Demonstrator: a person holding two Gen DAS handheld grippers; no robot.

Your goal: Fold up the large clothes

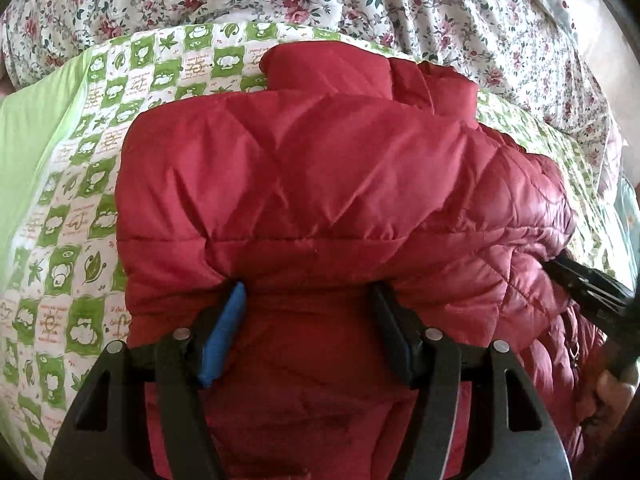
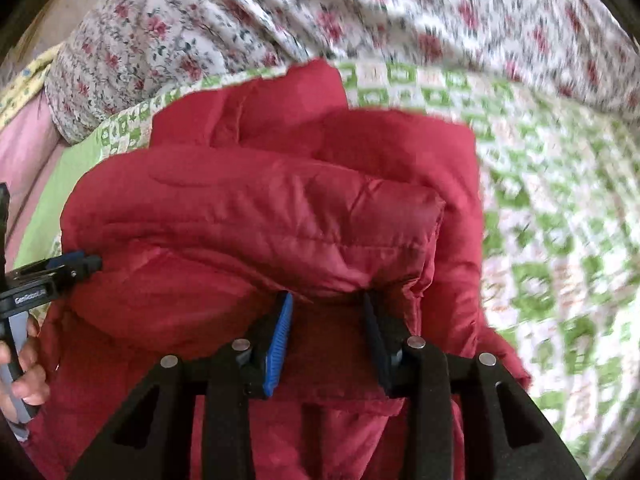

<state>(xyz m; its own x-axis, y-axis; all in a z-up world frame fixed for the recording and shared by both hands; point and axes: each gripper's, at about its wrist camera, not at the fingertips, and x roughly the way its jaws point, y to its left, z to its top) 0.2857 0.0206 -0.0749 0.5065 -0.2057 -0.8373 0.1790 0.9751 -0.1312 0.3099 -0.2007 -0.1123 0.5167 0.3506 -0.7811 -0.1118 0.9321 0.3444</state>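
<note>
A red quilted puffer jacket [image 1: 304, 168] lies bunched and partly folded on a green-and-white checked quilt [image 1: 80, 200]. My left gripper [image 1: 308, 292] has its jaws around a thick fold of the jacket, with red fabric bulging between the blue pad and the black pad. My right gripper [image 2: 326, 300] likewise clamps a fold of the jacket [image 2: 256, 208]. The right gripper also shows at the right edge of the left wrist view [image 1: 560, 260], on the jacket's side. The left gripper shows at the left edge of the right wrist view [image 2: 94, 262].
A floral bedspread [image 1: 400, 4] is piled behind the quilt. A plain light-green border [image 1: 24, 152] runs along the quilt's left side. A pink sheet [image 2: 24, 140] shows at the far left. The person's hand [image 2: 24, 376] holds the left gripper's handle.
</note>
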